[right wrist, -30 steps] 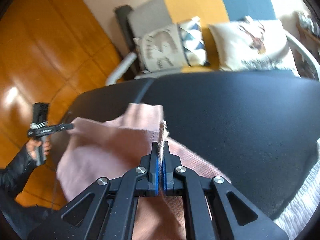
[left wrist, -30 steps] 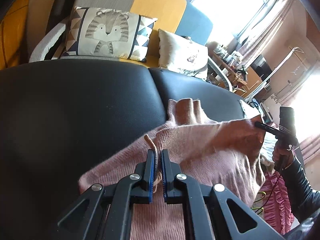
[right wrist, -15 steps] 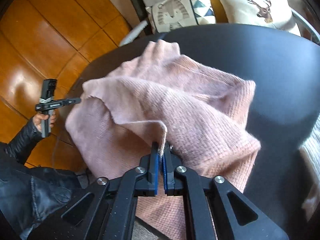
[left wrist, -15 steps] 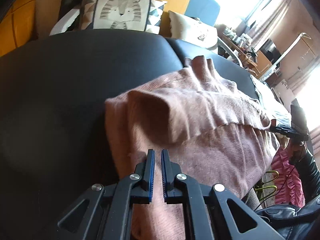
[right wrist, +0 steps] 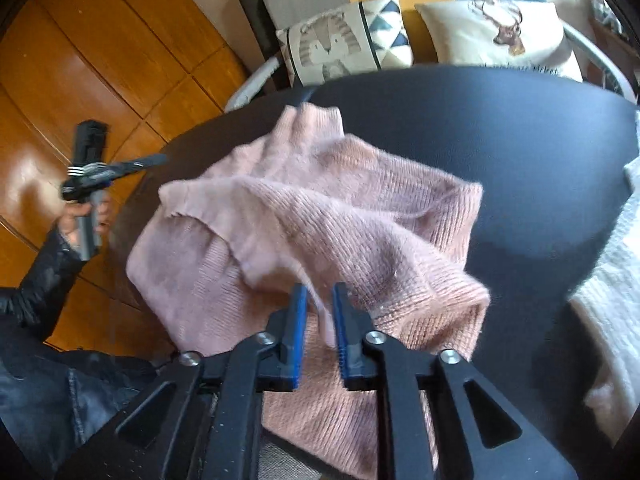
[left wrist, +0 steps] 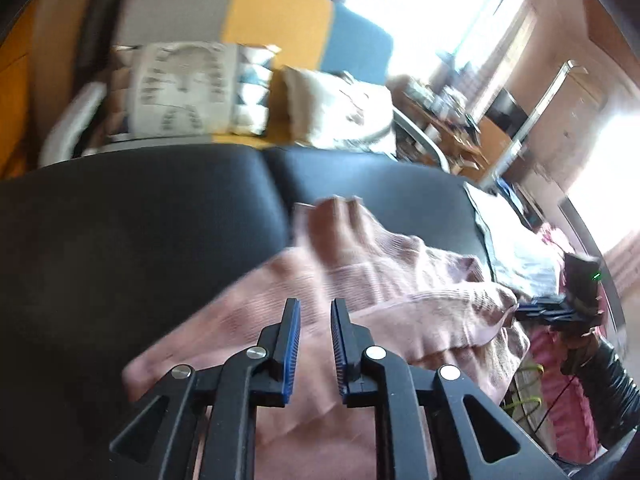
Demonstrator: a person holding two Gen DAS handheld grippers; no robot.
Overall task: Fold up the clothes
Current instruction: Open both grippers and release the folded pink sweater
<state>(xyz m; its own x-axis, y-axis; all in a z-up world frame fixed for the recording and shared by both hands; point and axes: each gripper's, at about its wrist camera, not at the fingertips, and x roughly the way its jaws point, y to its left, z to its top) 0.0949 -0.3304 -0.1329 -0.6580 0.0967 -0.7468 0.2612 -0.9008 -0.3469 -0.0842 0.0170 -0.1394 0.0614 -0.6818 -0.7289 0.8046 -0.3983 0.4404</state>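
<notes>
I have the pink knit sweater (right wrist: 320,220) folded once on the black cushion (right wrist: 520,152), both left gripper (left wrist: 315,344) and right gripper (right wrist: 320,328) jaws opening, nothing clamped; further folds remain

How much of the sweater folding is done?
Done: the pink sweater lies on the black cushion with one half folded over. In hand: nothing; the left gripper and right gripper are opening, no knit pinched between their pads. Left: the fold is rumpled, so smoothing and probably another fold.
</notes>
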